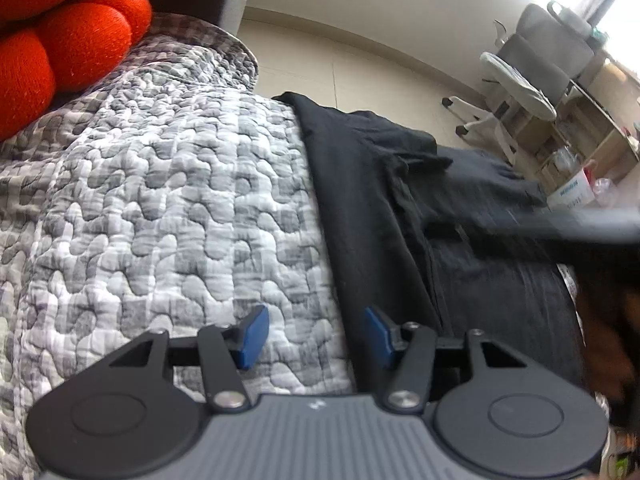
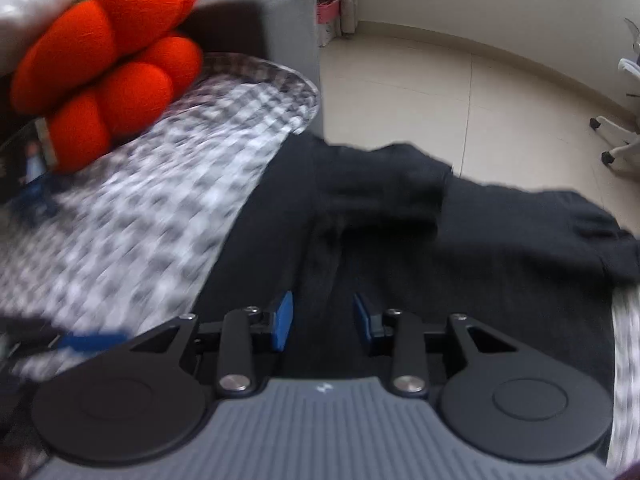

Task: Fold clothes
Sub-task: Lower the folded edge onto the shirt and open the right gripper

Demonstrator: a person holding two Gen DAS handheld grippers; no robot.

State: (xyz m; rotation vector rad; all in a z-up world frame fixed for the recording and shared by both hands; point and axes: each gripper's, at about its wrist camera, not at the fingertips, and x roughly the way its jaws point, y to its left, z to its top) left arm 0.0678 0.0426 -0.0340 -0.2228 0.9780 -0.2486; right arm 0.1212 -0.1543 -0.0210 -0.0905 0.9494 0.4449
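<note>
A black garment (image 1: 400,216) lies spread over a grey-and-white quilted cover (image 1: 160,208), its far edge bunched near the sofa's edge. My left gripper (image 1: 316,336) is open, held just above the garment's left edge where it meets the quilt, nothing between its blue pads. In the right wrist view the same black garment (image 2: 400,240) fills the middle, blurred by motion. My right gripper (image 2: 322,322) is open above the cloth, with nothing held. A blue-padded finger of the other gripper shows blurred at the lower left.
An orange knotted cushion (image 1: 60,40) sits at the back left against the grey sofa arm (image 2: 260,20). Beyond the sofa's edge is a beige tiled floor (image 2: 460,92). A white wheeled chair (image 1: 516,84) and wooden shelves (image 1: 580,136) stand to the far right.
</note>
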